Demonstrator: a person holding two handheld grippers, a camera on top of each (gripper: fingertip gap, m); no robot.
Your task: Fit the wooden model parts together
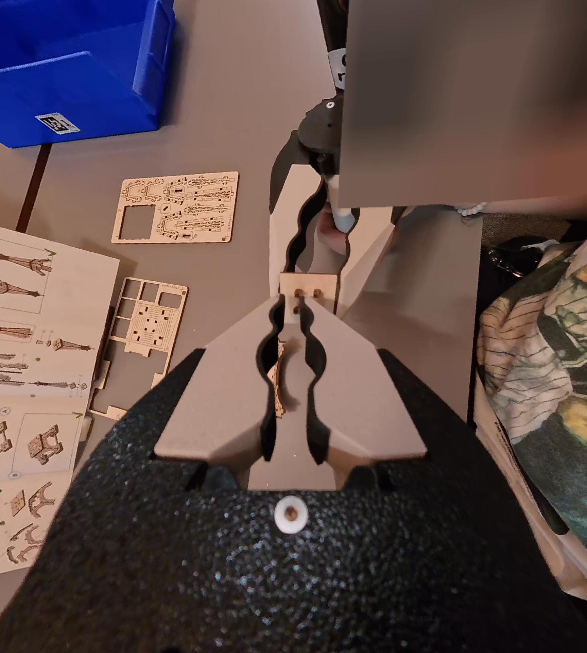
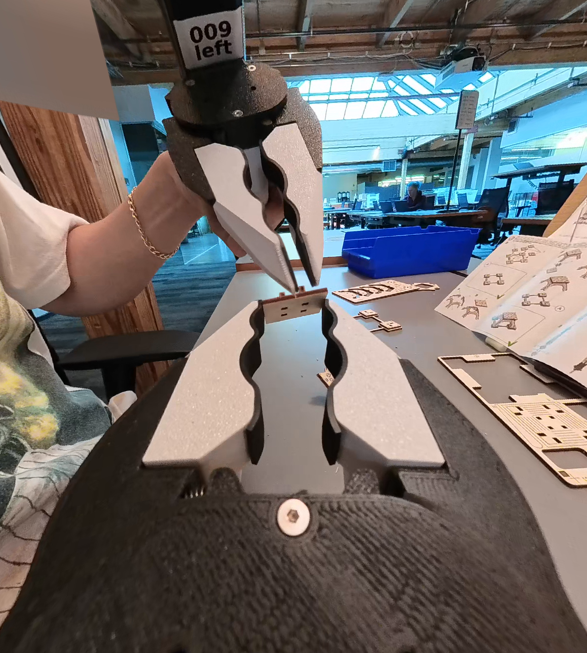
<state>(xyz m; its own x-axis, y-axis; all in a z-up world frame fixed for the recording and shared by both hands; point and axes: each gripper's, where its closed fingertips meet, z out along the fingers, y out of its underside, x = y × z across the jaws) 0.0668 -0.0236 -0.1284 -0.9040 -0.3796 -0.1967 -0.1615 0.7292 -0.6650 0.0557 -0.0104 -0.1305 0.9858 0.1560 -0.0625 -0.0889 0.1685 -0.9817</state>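
Note:
My right gripper [image 2: 292,305] is shut on a small square wooden plate [image 2: 292,311] with slots, gripped by its side edges and held just above the grey table. In the left wrist view the plate [image 1: 320,282] sits between the right gripper's tips [image 1: 309,280]. My left gripper [image 1: 292,304] comes down from above and is shut on a curved wooden arch piece [image 1: 279,381], which I see nearly edge-on between the pads. The tips of the left gripper [image 2: 302,285] touch the plate's top edge at its slots.
A blue bin [image 1: 66,70] stands at the back. An instruction sheet [image 1: 30,353] and two laser-cut wooden sheets [image 1: 175,208] [image 1: 147,339] lie beside it. A small loose piece [image 2: 325,376] lies under my right fingers. A person's torso [image 1: 549,353] is at the table edge. The tips of both grippers are at nearly the same place.

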